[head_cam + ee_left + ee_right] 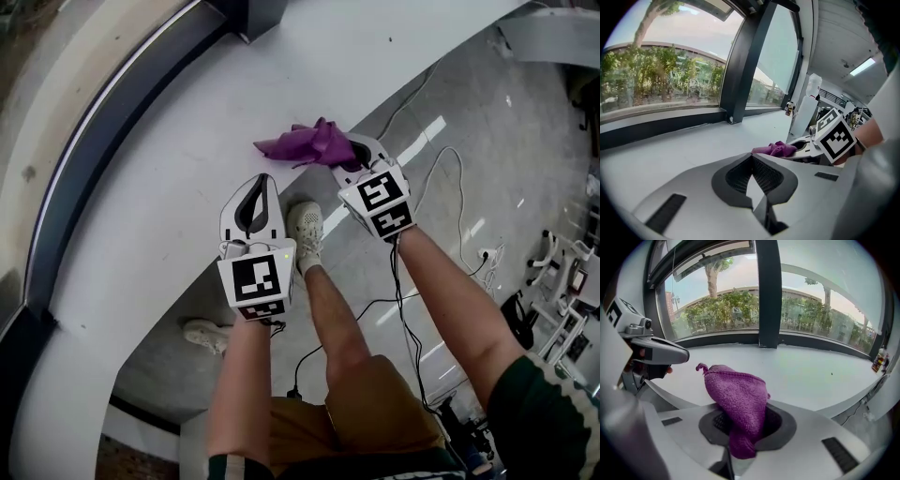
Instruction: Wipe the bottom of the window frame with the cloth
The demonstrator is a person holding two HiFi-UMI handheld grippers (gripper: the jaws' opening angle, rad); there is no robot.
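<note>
White and broad, the window sill (178, 131) curves below the glass, and over it, near its inner edge, sits the purple cloth (305, 143); whether it rests on the surface or hangs just above, I cannot tell. One bunched end is pinched between the jaws of the right gripper (349, 152), which are clamped tight on it; the rest spills forward, well apart from the dark bottom rail of the window frame (98, 150); so the wiping of that rail is, by my reckoning, not yet begun. Just beside it, the left gripper (253, 204) hovers low over the sill, jaws closed tip to tip with nothing between them. Further out, a dark upright mullion (768, 291) divides the panes; behind, cables (412, 300) trail over the grey floor (469, 150).

Risks, as I see them: the hold takes only a small fold, so a hard drag along the rail could pull the cloth free; the loose bunch may roll rather than press flat and skip the corner where rail meets sill; a long reach could knock the hard jaws against the glass; a backward step might catch the cables.
</note>
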